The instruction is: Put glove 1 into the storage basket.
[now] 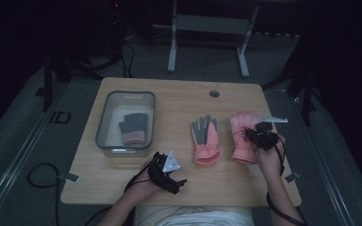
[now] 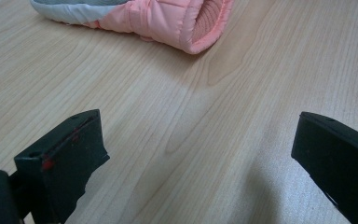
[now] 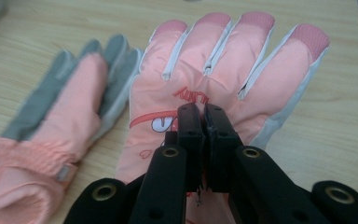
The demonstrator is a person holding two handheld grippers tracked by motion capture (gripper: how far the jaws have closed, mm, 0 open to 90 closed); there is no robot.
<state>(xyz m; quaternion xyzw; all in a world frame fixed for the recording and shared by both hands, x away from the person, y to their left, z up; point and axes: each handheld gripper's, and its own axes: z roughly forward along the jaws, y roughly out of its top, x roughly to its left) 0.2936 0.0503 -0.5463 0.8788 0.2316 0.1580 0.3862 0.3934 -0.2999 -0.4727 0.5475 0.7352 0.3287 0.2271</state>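
Observation:
Two pink ski gloves lie side by side on the wooden table [image 1: 179,103]. The left glove [image 1: 206,136] [image 3: 70,107] shows its grey palm, and its cuff [image 2: 168,21] points toward me. The right glove [image 1: 242,125] [image 3: 242,60] lies back up, with a cartoon print. My right gripper [image 1: 250,134] [image 3: 207,112] sits on the middle of that glove's back, its jaws pressed together on the fabric. My left gripper [image 1: 176,183] [image 2: 200,135] hovers low near the table's front edge, short of the left glove's cuff. It is open, with only bare wood between its jaws.
A clear plastic bin [image 1: 104,117] stands at the table's left and holds a grey glove with a pink cuff [image 1: 134,127]. A round cable hole [image 1: 214,93] sits near the far edge. Bare wood lies between bin and gloves. A metal frame [image 1: 207,28] stands beyond.

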